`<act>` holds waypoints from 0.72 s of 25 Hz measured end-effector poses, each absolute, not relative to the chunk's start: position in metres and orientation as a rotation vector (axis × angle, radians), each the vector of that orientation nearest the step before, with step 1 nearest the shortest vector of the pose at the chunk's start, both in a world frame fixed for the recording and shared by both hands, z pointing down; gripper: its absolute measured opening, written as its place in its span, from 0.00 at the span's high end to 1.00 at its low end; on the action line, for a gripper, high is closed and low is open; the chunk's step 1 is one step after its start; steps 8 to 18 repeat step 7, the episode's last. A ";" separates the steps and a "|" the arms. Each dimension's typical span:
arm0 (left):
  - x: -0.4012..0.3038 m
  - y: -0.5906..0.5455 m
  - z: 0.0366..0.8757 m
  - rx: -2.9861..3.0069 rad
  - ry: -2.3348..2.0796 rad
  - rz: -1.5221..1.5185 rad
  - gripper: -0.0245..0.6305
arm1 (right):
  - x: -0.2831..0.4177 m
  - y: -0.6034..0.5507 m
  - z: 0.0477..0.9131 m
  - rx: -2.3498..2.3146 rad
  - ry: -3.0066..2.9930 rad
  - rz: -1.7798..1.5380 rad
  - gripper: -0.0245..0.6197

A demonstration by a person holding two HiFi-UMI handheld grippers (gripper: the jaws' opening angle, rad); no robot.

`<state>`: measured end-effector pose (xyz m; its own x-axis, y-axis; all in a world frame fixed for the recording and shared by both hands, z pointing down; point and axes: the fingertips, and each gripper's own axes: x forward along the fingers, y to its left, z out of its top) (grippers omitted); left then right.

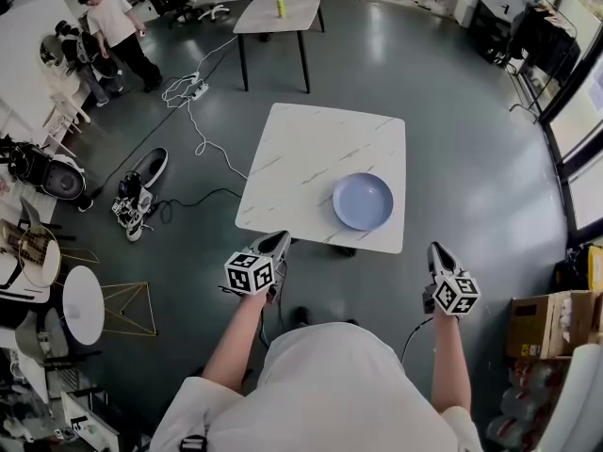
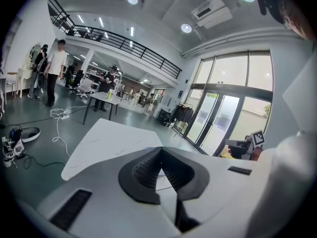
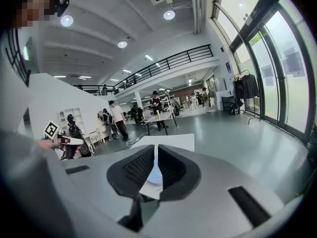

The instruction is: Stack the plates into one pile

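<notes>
A single pale blue plate (image 1: pixel 363 201) lies on the white marble-look table (image 1: pixel 301 158), near its front right corner; whether more plates sit under it I cannot tell. My left gripper (image 1: pixel 281 239) hovers at the table's front edge, left of the plate, jaws shut and empty. My right gripper (image 1: pixel 435 249) is off the front right corner, just outside the table, jaws closed to a thin slit with nothing in them. In the right gripper view, the right gripper (image 3: pixel 155 148) points at the table (image 3: pixel 171 140), and the plate (image 3: pixel 155 175) shows through the slit. The left gripper (image 2: pixel 159 150) looks along the table (image 2: pixel 109 135).
A second table (image 1: pixel 278 12) with a bottle stands farther back. A person (image 1: pixel 115 28) stands at the far left. Cables (image 1: pixel 193 111) trail over the floor left of the table. A cardboard box (image 1: pixel 542 323) sits at the right, a small round white table (image 1: pixel 83 304) at the left.
</notes>
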<state>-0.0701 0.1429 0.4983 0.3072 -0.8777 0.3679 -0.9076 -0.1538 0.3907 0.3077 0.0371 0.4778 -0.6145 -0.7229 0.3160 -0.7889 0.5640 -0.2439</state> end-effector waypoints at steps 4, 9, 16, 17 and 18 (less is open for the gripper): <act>-0.070 0.142 0.496 2.040 -1.578 0.080 0.94 | 0.310 0.036 0.476 1.277 -2.622 0.548 0.90; -0.072 0.143 0.496 2.024 -1.584 0.069 0.94 | 0.309 0.037 0.477 1.269 -2.623 0.566 0.90; -0.072 0.143 0.496 2.024 -1.584 0.069 0.94 | 0.309 0.037 0.477 1.269 -2.623 0.566 0.90; -0.072 0.143 0.496 2.024 -1.584 0.069 0.94 | 0.309 0.037 0.477 1.269 -2.623 0.566 0.90; -0.072 0.143 0.496 2.024 -1.584 0.069 0.94 | 0.309 0.037 0.477 1.269 -2.623 0.566 0.90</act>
